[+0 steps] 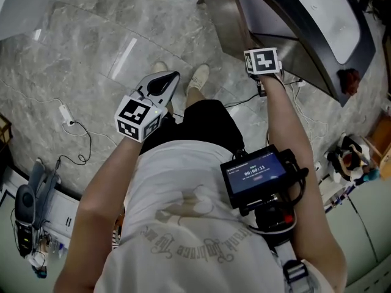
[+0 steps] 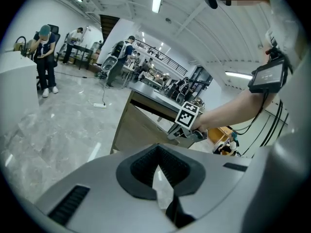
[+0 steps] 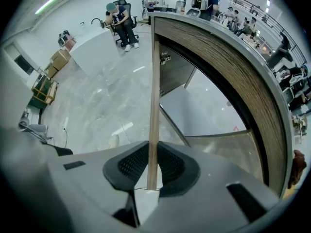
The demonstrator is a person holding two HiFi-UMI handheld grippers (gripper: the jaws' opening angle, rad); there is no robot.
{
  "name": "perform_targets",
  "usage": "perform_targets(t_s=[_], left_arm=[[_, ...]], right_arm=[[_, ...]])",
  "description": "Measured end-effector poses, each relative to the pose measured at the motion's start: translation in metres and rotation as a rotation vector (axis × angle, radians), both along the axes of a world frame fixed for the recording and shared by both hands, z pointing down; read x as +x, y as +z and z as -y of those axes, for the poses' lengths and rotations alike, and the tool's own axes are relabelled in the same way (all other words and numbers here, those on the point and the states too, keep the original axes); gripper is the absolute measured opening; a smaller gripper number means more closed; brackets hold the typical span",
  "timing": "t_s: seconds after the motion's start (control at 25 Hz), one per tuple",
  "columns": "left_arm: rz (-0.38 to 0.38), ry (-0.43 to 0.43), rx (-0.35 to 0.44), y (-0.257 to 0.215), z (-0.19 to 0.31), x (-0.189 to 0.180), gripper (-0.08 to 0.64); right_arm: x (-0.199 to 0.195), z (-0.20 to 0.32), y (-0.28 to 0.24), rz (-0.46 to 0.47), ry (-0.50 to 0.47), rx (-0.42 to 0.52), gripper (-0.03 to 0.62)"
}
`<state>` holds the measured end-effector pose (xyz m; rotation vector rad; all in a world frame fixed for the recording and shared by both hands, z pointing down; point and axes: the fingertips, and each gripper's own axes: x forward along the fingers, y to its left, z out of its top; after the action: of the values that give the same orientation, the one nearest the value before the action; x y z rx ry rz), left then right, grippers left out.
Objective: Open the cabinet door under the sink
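Observation:
The cabinet door [image 3: 154, 106] stands swung out from the wood-fronted counter [image 3: 233, 67], and I see it edge-on as a thin wooden strip. My right gripper [image 3: 152, 171] points down, shut on the top of that edge. In the head view its marker cube [image 1: 263, 61] sits over the door [image 1: 223, 17], beside the white sink [image 1: 324, 17]; its jaws are hidden there. The cabinet's inside [image 3: 204, 113] shows past the door. My left gripper [image 1: 173, 76] hangs over the floor to the left, shut [image 2: 158, 178] on nothing. From it I see the right gripper [image 2: 187, 123] at the door [image 2: 141, 130].
Grey marble floor with a power strip [image 1: 65, 112] and loose cables on the left. The person's shoes [image 1: 199, 76] stand close to the door. Equipment [image 1: 27, 206] lies at the lower left, clutter [image 1: 351, 154] at the right. Other people [image 2: 44, 57] are far off in the room.

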<state>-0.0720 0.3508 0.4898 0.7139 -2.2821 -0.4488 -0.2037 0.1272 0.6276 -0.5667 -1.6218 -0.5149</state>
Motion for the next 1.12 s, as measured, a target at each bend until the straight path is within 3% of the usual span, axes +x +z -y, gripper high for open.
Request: perform_targets(t_s=[1.12], left_arm=[[-0.015, -0.005, 0.004, 0.002, -0.020, 0.013, 0.008]], right_arm=[[0.032, -0.067, -0.008, -0.136, 0.346, -0.275, 0.081]])
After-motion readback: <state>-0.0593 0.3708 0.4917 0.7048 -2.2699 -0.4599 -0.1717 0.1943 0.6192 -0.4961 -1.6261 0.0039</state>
